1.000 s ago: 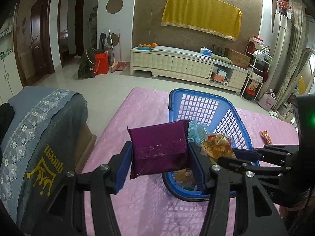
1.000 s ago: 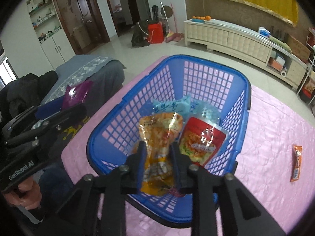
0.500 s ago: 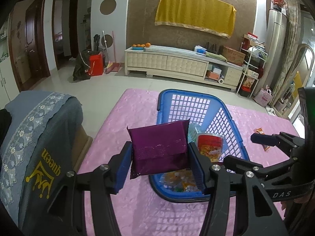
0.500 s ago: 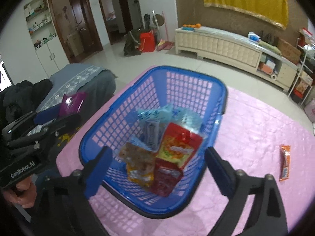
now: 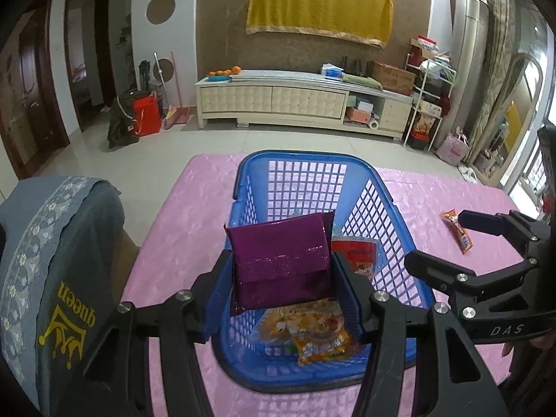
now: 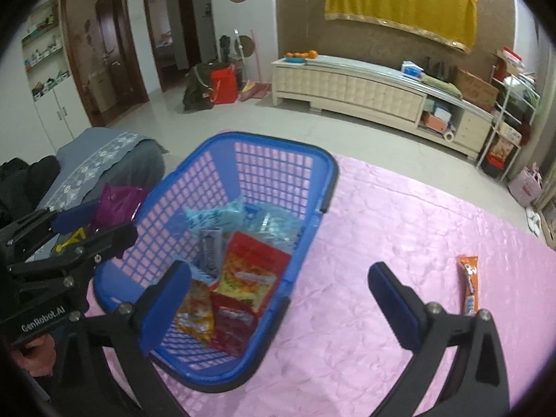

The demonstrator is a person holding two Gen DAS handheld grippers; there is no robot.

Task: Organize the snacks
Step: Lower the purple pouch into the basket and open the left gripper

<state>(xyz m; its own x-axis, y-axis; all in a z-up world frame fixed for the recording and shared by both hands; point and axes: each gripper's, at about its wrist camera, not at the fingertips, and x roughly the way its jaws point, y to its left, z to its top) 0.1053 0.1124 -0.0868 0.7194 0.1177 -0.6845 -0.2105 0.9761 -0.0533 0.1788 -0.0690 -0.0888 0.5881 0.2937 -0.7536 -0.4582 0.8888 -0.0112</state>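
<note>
A: What's different from a second ago?

B: The right tool (image 6: 285,299) was pinching an orange-yellow snack packet (image 6: 194,316) over the blue basket (image 6: 323,170); now its jaws are opening, near their widest, with nothing pinched between them; that packet lies in the basket's near end, beside a red packet (image 6: 232,323)

A: And the left tool?

B: The left tool (image 5: 281,278) is unchanged; its blue pads are pressed on both sides of a purple packet (image 5: 281,257), held above the basket's near end; it has shifted over the basket since then

A: Where are the other snacks?

B: In the basket: a red-and-yellow pouch (image 6: 253,271), a grey wrapper (image 6: 210,246) and pale blue packets (image 6: 215,215) toward the far end; one orange stick packet (image 6: 469,285) lies alone on the pink table (image 6: 399,226), well apart from the basket

A: Any writing you can read?

B: "GenRobot.AI" on the left tool's body in the right wrist view; "DAS" on the right tool's body in the left wrist view; "queen" with a yellow crown on the grey chair cover (image 5: 69,278); the snack labels are too blurred to read
</note>
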